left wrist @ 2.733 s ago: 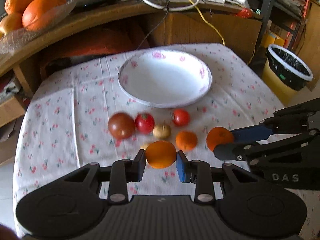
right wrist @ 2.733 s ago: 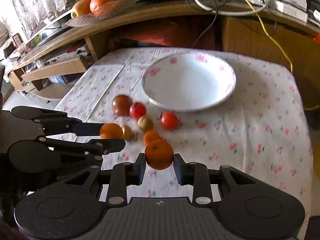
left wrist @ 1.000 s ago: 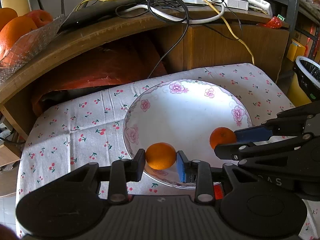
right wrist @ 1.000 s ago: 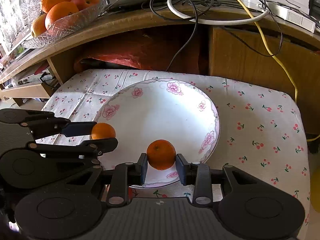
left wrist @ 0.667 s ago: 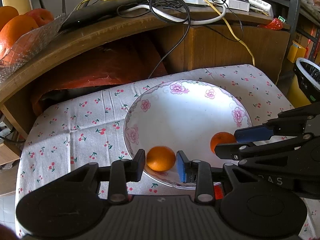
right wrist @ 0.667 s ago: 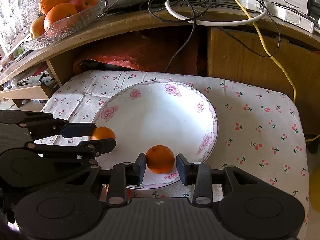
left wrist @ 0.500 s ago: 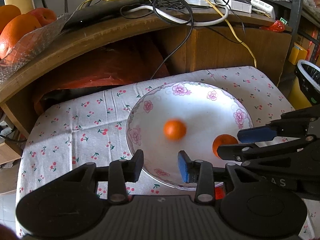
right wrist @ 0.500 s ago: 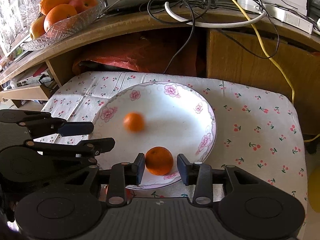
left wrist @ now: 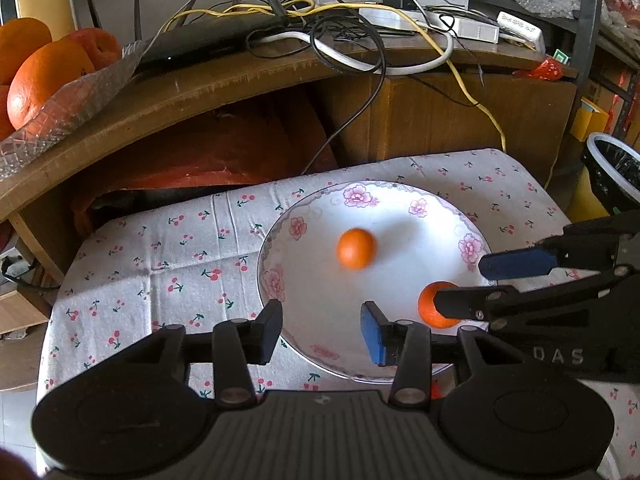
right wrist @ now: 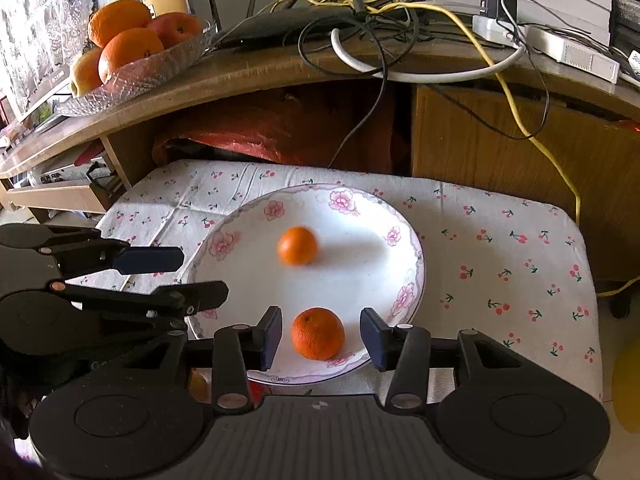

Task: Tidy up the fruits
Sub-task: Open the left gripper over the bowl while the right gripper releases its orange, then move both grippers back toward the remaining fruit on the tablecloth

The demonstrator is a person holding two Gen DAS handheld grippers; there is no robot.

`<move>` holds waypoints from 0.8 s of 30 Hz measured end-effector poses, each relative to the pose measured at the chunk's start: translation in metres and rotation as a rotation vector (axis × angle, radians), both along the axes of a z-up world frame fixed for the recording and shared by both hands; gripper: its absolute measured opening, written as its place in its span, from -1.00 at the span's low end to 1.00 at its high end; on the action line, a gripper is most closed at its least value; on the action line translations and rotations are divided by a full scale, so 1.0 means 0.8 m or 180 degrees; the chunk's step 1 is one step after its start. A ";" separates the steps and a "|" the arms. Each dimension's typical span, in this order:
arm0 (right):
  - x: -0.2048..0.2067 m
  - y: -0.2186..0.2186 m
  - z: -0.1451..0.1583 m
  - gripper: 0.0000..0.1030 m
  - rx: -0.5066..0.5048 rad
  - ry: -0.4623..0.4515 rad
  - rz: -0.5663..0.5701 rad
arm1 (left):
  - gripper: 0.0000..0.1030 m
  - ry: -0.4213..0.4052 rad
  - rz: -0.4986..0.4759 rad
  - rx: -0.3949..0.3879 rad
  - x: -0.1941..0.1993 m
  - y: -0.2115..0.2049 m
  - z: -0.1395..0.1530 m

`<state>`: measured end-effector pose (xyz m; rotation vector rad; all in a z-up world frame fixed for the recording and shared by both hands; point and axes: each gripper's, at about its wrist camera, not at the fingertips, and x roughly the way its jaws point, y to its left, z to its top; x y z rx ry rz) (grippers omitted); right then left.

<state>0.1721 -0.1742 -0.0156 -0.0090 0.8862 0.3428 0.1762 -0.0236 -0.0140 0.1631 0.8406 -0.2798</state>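
Observation:
A white plate with a pink floral rim (left wrist: 298,227) (right wrist: 416,256) lies on the cherry-print tablecloth. Two small oranges rest in it. One orange (left wrist: 356,249) (right wrist: 298,246) is near the plate's middle and looks blurred. The other orange (right wrist: 318,333) (left wrist: 430,312) sits by the near rim, loose between the spread fingers of my right gripper (right wrist: 320,338) (left wrist: 486,284), which is open. My left gripper (left wrist: 321,332) (right wrist: 192,278) is open too, with nothing in it, over the plate's near-left rim.
A glass bowl of large oranges and apples (right wrist: 132,52) (left wrist: 48,76) stands on the wooden shelf behind the table, beside tangled cables (left wrist: 352,40). A black-lined bin (left wrist: 612,172) is off the table's right side. Bits of other fruit (right wrist: 256,390) peek out below the plate.
Both grippers have opened and let go of their oranges over the plate. The left one's orange rolled toward the plate's middle; the right one's settled by the near rim.

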 end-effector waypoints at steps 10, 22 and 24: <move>-0.026 0.000 0.005 -0.19 -0.0027 0.0025 0.0131 | 0.02 -0.0019 -0.0104 0.0013 -0.023 0.008 0.008; -0.067 0.024 0.000 -0.19 -0.0024 0.0190 0.0484 | 0.03 0.0066 -0.0206 0.0015 -0.059 0.032 0.008; -0.068 0.030 -0.001 -0.19 -0.0018 0.0223 0.0521 | 0.03 0.0087 -0.0239 0.0011 -0.062 0.032 0.007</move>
